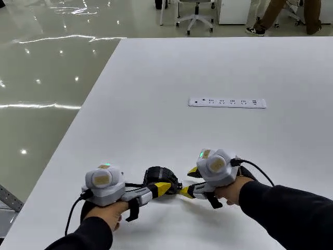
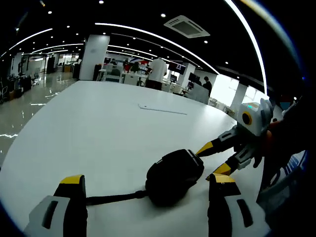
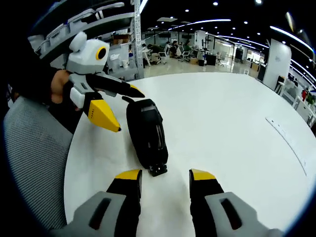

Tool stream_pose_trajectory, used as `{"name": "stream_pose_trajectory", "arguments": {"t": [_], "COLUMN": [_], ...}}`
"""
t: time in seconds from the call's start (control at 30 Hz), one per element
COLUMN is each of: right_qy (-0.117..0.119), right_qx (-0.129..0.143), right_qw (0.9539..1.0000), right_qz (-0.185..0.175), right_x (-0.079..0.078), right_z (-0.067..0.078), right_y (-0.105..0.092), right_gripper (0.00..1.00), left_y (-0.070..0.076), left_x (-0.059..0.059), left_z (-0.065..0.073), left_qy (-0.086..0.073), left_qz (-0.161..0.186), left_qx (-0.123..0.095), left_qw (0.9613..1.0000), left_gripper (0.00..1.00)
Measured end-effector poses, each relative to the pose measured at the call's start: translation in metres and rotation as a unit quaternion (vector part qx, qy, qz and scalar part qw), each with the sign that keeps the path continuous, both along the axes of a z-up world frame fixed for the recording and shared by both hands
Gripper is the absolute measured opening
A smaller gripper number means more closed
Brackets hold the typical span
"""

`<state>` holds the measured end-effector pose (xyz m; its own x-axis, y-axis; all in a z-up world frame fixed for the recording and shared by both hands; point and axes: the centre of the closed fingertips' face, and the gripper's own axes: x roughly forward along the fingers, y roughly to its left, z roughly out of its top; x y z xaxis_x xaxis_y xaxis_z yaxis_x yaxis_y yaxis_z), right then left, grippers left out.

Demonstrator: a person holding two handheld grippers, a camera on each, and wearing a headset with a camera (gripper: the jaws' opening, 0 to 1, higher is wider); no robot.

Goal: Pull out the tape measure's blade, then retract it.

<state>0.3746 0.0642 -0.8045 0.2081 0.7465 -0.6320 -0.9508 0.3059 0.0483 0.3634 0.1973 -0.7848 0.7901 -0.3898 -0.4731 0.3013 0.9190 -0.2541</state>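
An open office with a glossy floor [image 1: 47, 78] lay around a broad white table [image 1: 208, 67], and an office chair [image 1: 195, 15] stood beyond its far edge. A white power strip [image 1: 227, 102] lay flat on the table, well apart from the work.

Near the table's front edge, the black tape measure [image 1: 161, 177] rested on the surface between the two grippers. Its blade was not drawn out. In the left gripper view a black strap [image 2: 113, 198] trailed from its case across the table.

The left gripper [image 3: 121, 106] had its yellow-tipped jaws spread wide and held nothing; the case sat just ahead of them. The right gripper [image 1: 188, 181] faced it from the other side. Its jaws were parted, with the small fitting at the tape measure's end just in front of the gap and not clamped.
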Motion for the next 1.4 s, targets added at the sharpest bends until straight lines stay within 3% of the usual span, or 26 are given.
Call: {"name": "stream_pose_trajectory", "arguments": {"t": [0.07, 0.13, 0.23, 0.33, 0.43, 0.5, 0.57, 0.67, 0.7, 0.9, 0.97, 1.13, 1.2, 1.27, 1.4], "right_qy": [-0.010, -0.024, -0.028, -0.048, -0.053, -0.064, -0.065, -0.065, -0.064, -0.068, -0.072, -0.067, -0.068, -0.055, -0.050], "right_qx": [0.007, 0.001, 0.018, 0.014, 0.018, 0.013, 0.016, 0.016, 0.014, 0.005, 0.003, -0.001, -0.004, 0.010, 0.008], "right_qw": [0.9999, 0.9997, 0.9989, 0.9972, 0.9952, 0.9932, 0.9917, 0.9896, 0.9886, 0.9843, 0.9828, 0.9805, 0.9793, 0.9777, 0.9778], "right_qz": [-0.005, -0.008, -0.034, -0.056, -0.080, -0.096, -0.110, -0.128, -0.136, -0.163, -0.170, -0.185, -0.191, -0.202, -0.203], "right_x": [-0.004, -0.009, -0.015, -0.019, -0.026, -0.030, -0.036, -0.046, -0.049, -0.062, -0.064, -0.067, -0.069, -0.073, -0.082], "right_z": [0.008, 0.011, 0.023, 0.029, 0.034, 0.038, 0.040, 0.042, 0.042, 0.048, 0.050, 0.048, 0.048, 0.048, 0.047], "right_y": [-0.015, -0.033, -0.056, -0.084, -0.110, -0.129, -0.145, -0.168, -0.178, -0.219, -0.230, -0.249, -0.259, -0.263, -0.270], "right_gripper": [0.39, 0.41, 0.42, 0.46, 0.51, 0.53, 0.55, 0.61, 0.63, 0.70, 0.72, 0.82, 0.84, 0.87, 0.97], "left_y": [0.008, 0.014, 0.024, 0.023, 0.023, 0.017, 0.016, 0.011, 0.012, 0.021, 0.029, 0.040, 0.041, 0.040, 0.038], "left_x": [-0.004, -0.012, -0.021, -0.029, -0.036, -0.041, -0.044, -0.054, -0.056, -0.066, -0.065, -0.069, -0.070, -0.072, -0.075], "left_z": [0.010, 0.012, 0.014, 0.025, 0.031, 0.042, 0.044, 0.048, 0.046, 0.046, 0.044, 0.047, 0.048, 0.051, 0.052], "left_qy": [-0.016, -0.012, -0.018, -0.027, -0.027, -0.049, -0.068, -0.072, -0.070, -0.058, -0.056, -0.049, -0.049, -0.050, -0.049], "left_qz": [-0.017, -0.036, -0.065, -0.072, -0.077, -0.087, -0.091, -0.108, -0.114, -0.118, -0.116, -0.113, -0.119, -0.119, -0.125], "left_qx": [0.005, 0.016, 0.066, 0.058, 0.043, 0.033, 0.040, 0.039, 0.052, 0.051, 0.063, 0.066, 0.071, 0.067, 0.065], "left_qw": [0.9997, 0.9992, 0.9955, 0.9953, 0.9957, 0.9945, 0.9928, 0.9908, 0.9896, 0.9901, 0.9896, 0.9902, 0.9892, 0.9893, 0.9888], "left_gripper": [1.00, 1.00, 1.00, 1.00, 1.00, 1.00, 1.00, 1.00, 1.00, 1.00, 1.00, 1.00, 1.00, 1.00, 1.00]}}
